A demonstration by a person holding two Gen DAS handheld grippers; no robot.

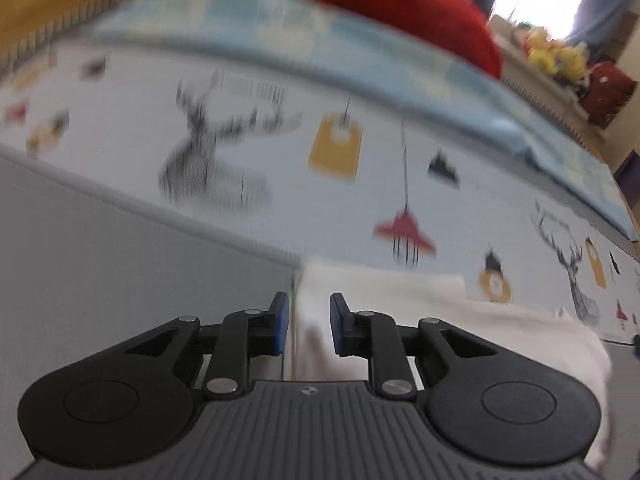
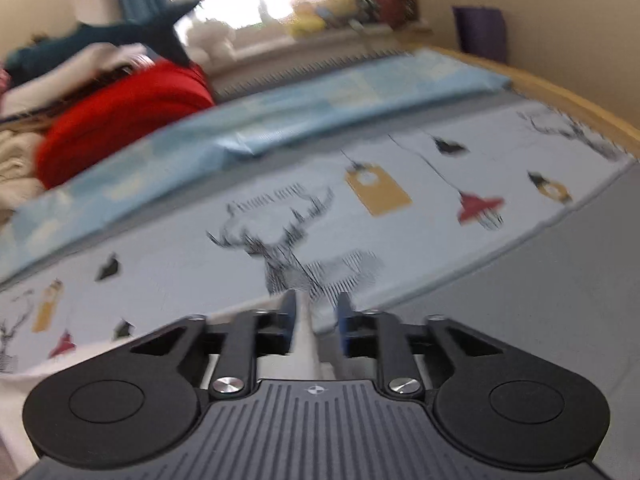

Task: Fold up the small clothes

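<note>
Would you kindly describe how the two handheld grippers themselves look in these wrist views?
Both the left gripper and right gripper look alike: black linkage arms with silver pivot pins, blue finger pads, round black hubs and a ribbed dark-grey base bearing a small crosshair mark. No cables or sleeves show.

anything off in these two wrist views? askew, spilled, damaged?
Nothing spilled or damaged. Both views are motion-blurred. The white garment lies partly bunched on the printed bedsheet, with fabric rising between the jaws of the left tool and the right tool. The clothes pile behind looks untidy, not odd.
</note>
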